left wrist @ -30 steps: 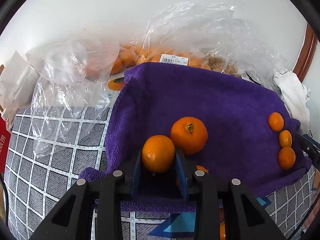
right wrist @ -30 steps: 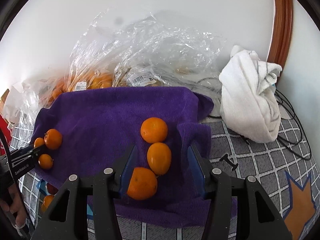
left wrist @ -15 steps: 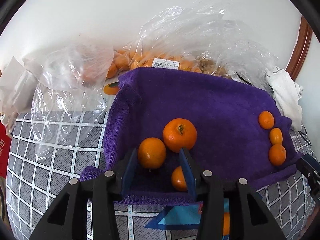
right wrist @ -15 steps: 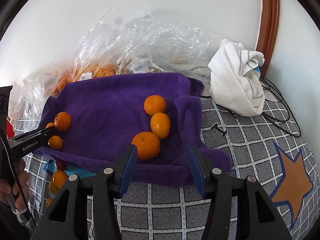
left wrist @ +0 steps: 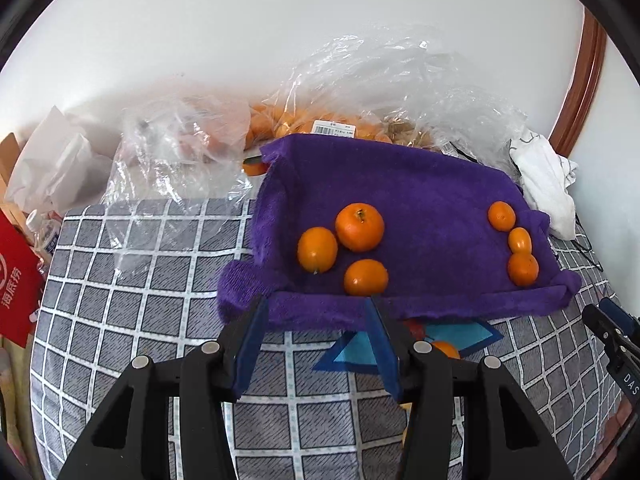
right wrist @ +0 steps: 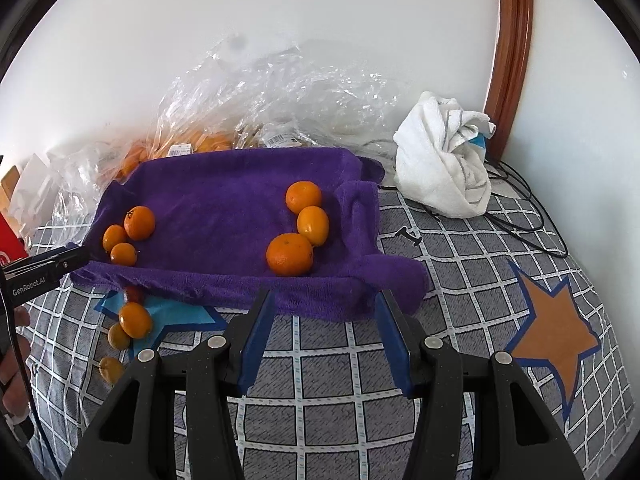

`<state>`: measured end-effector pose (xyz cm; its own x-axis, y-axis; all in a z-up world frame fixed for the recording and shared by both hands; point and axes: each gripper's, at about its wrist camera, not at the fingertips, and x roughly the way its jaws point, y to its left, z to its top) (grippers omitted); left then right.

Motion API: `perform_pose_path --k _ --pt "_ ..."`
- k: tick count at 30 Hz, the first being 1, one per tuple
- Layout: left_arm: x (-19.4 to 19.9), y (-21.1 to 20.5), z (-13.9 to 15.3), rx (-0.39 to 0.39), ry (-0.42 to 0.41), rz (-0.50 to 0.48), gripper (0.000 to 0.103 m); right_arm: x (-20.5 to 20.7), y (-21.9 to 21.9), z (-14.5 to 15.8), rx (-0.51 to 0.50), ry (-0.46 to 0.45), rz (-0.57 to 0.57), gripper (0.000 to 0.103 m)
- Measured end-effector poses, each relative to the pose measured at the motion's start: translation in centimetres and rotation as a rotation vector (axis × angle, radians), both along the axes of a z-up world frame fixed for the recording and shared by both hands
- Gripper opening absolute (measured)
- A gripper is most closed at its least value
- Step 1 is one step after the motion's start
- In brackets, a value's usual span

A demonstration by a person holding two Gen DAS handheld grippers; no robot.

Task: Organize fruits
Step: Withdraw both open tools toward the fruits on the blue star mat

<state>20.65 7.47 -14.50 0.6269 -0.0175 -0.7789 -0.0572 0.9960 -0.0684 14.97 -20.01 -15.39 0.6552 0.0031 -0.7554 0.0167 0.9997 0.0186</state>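
Note:
A purple towel lies on the checked cloth, also in the right wrist view. Three oranges sit grouped at its left, also seen in the right wrist view. Three more oranges sit in a row at its right, also in the right wrist view. My left gripper is open and empty, just short of the towel's front edge. My right gripper is open and empty, also in front of the towel. Several loose oranges lie on the cloth below the towel's front left corner.
Clear plastic bags holding more oranges lie behind the towel against the white wall. A crumpled white cloth and black cables lie at the right. A red box stands at the far left. A wooden frame rises at the right.
My left gripper has let go of an orange onto the towel, opened and pulled back. My right gripper has also drawn back from its three oranges.

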Motion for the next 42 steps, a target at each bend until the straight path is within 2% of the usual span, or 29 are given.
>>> perform_pose_path --k 6,11,15,19,22,24,27,29,30,31,33,36,39,42 --pt "-2.6 2.4 -0.7 -0.039 0.018 0.066 0.048 -1.6 1.1 -0.1 0.04 0.02 0.049 0.051" --pt "-4.7 3.8 -1.0 -0.06 0.012 0.096 0.048 -2.8 2.9 -0.1 0.02 0.006 0.093 0.05" --pt "-5.9 4.4 -1.4 -0.048 0.01 0.122 0.048 -3.7 4.4 -0.1 0.005 -0.013 0.132 0.05" --pt "-5.9 5.0 -1.1 -0.056 0.012 0.134 0.048 -4.2 5.8 -0.1 -0.033 -0.033 0.193 0.05" --pt "-5.8 5.5 -0.6 -0.095 0.004 0.15 0.048 -4.0 5.9 -0.4 0.026 0.023 0.218 0.05" --pt "-5.6 5.4 -0.5 -0.104 -0.001 0.146 0.048 -3.9 5.7 -0.6 0.057 0.029 0.204 0.05" --pt "-5.0 5.0 -0.6 -0.043 0.003 0.135 0.048 -3.4 5.8 -1.3 0.063 0.038 0.194 0.05" --pt "-4.9 5.2 -0.7 -0.061 0.023 0.12 0.048 -2.9 6.0 -2.3 0.049 0.069 0.173 0.048" --pt "-5.0 5.4 -0.8 -0.072 0.018 0.112 0.048 -2.8 6.1 -2.6 0.078 0.081 0.181 0.046" --pt "-4.9 5.7 -1.0 -0.058 0.018 0.126 0.048 -2.6 6.3 -3.1 0.117 0.083 0.197 0.045" --pt "-4.8 6.3 -1.5 -0.046 0.022 0.148 0.048 -2.2 7.0 -3.8 0.12 0.085 0.195 0.043" --pt "-4.3 7.7 -2.6 -0.07 0.062 0.17 0.048 -1.2 8.5 -5.1 0.129 0.102 0.211 0.04" --pt "-4.4 8.5 -3.0 -0.095 0.067 0.163 0.048 0.1 9.9 -5.9 0.166 0.131 0.23 0.04" --pt "-4.7 9.0 -3.2 -0.122 0.066 0.145 0.048 0.8 11.3 -5.9 0.181 0.119 0.265 0.04"
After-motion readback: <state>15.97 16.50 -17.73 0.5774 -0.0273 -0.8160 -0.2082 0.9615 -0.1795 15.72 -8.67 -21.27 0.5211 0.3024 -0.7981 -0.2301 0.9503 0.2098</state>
